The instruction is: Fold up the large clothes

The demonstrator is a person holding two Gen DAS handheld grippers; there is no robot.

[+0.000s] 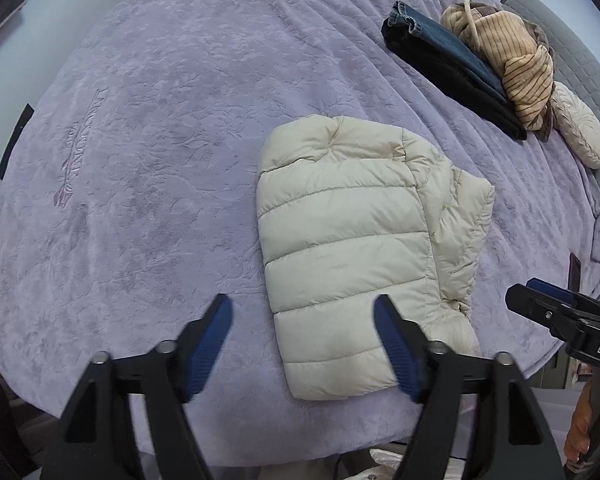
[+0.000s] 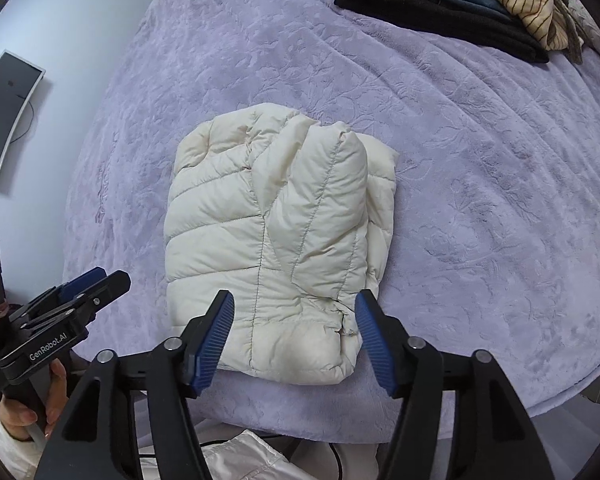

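the jacket (image 2: 276, 248) lies folded into a compact bundle on the purple blanket (image 1: 140, 160) of the bed, near its front edge. the left gripper (image 1: 303, 344) and the right gripper (image 2: 294, 338) hang above the near end of the bundle, jaws wide, nothing between them. judged step: release and check the fold. lift both grippers straight up so no pad drags the slippery quilted fabric and reopens a layer. the puffy sleeve edge on the right side may spring out; press it flat if so. folded jeans (image 1: 456, 76) and a striped garment (image 1: 512, 64) lie well apart at the far corner.
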